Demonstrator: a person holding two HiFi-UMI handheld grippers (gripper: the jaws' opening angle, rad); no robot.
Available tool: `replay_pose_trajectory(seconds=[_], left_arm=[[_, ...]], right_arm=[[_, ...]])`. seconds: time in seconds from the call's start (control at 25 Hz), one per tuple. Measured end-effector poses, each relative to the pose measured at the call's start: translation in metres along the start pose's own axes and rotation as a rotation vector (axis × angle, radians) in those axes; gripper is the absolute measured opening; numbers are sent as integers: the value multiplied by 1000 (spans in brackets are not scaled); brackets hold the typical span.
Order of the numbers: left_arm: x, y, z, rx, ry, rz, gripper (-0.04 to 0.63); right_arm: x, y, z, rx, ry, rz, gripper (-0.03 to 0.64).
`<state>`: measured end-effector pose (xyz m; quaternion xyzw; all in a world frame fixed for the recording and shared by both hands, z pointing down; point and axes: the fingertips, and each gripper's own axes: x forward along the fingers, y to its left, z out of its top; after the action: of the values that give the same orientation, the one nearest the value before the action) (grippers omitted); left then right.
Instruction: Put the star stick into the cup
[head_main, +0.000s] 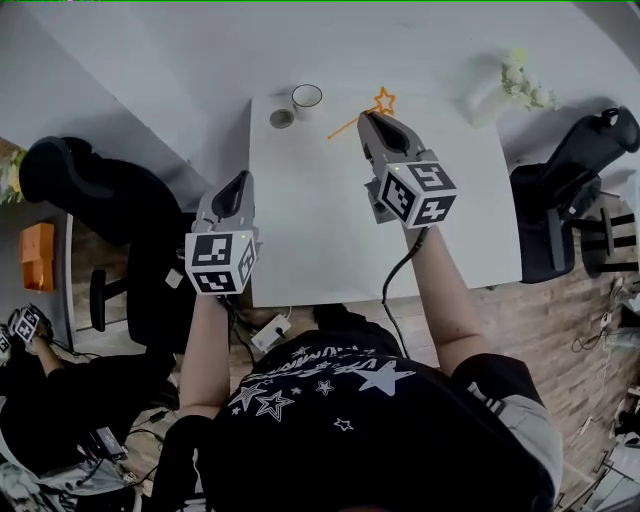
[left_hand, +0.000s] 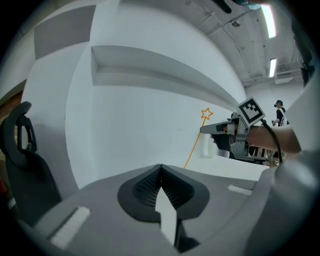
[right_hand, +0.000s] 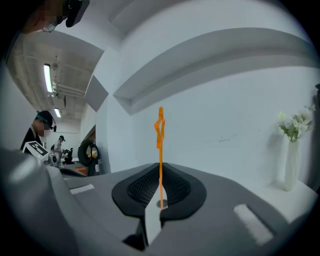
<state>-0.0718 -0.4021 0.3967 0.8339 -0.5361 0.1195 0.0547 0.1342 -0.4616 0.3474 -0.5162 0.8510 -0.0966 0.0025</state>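
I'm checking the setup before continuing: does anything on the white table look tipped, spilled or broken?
Nothing stands out. The white cup and the white flower vase stand upright; the thin orange star stick sits straight in the shut right gripper.

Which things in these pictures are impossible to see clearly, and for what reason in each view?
- Inside of the cup: head view, too small to tell if empty; neither gripper view shows the cup.
- Where the right gripper clamps the star stick: head view, the gripper's own body covers it.
- Round grey thing beside the cup: head view, too small to name.
- The stick's star shape: right gripper view, seen edge-on.
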Motion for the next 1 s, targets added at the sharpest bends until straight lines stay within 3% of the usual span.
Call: replay_pose_trajectory(seconds=[0.36, 1.0], left_arm=[[60, 18, 5, -25, 31, 40, 3], [114, 38, -33, -78, 111, 66, 3]], right_arm=[[85, -29, 10, 14, -25, 48, 34], [179, -60, -80, 77, 103, 60, 34]])
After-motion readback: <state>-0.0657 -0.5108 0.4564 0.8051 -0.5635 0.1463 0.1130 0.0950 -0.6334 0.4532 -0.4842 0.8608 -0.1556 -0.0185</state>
